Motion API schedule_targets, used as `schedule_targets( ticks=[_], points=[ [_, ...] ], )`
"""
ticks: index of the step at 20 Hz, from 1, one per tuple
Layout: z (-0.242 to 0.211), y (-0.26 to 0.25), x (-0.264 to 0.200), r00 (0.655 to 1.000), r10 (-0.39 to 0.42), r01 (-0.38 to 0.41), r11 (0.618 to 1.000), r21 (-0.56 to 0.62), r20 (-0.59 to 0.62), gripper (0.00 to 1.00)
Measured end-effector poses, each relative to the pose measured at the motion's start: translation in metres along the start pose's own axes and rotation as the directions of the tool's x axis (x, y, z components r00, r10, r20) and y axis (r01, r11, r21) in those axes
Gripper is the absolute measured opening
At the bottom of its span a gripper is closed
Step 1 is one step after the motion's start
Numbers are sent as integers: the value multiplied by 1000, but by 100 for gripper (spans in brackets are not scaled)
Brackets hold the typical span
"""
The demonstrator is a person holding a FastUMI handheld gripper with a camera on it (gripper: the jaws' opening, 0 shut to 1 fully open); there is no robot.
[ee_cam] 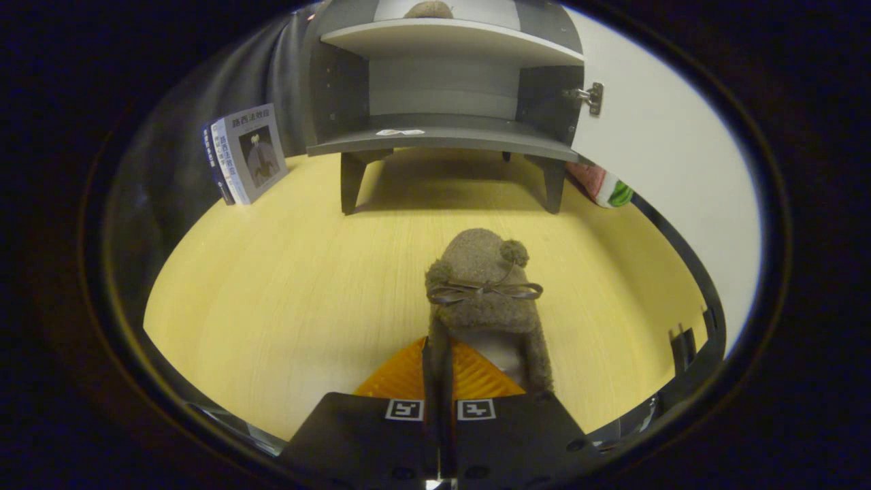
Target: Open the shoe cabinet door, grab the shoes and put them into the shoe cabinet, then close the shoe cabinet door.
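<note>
Shoe [484, 286]: fuzzy brown, pom-poms, thin bow on top. Tongs [439, 371] clamped on its collar edge, over yellow bench [272, 286]. Shoe cabinet [446, 102] beyond, door [667, 170] open.

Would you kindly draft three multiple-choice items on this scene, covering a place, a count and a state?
1. Where is the fuzzy brown shoe?
A. On the cabinet's lower shelf
B. Pinched by its side wall in the hand-held gripper
C. Beside the books

2. How many shoes are visible?
A. One
B. Two
C. Four

3. The shoe cabinet door is:
A. Open
B. Closed
C. Removed

Answers: 1 B, the fingers close on the shoe's wall. 2 B, a second shoe sits on the upper shelf. 3 A, the door swings right on its hinge, shelves exposed.
</note>
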State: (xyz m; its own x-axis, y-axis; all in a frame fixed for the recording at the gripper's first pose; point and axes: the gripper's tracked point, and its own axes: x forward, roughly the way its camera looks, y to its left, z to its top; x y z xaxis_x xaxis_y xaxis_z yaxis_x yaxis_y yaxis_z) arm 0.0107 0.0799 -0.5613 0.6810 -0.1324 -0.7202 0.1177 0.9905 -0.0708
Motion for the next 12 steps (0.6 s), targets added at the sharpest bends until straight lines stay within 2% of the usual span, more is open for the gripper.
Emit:
schedule_targets(
  ticks=[7, 12],
  points=[
    [19, -6, -12, 1000, 1, -1, 1000, -7, 15, 3],
    [78, -13, -59, 995, 1, 1, 1000, -18, 104, 2]
  ],
)
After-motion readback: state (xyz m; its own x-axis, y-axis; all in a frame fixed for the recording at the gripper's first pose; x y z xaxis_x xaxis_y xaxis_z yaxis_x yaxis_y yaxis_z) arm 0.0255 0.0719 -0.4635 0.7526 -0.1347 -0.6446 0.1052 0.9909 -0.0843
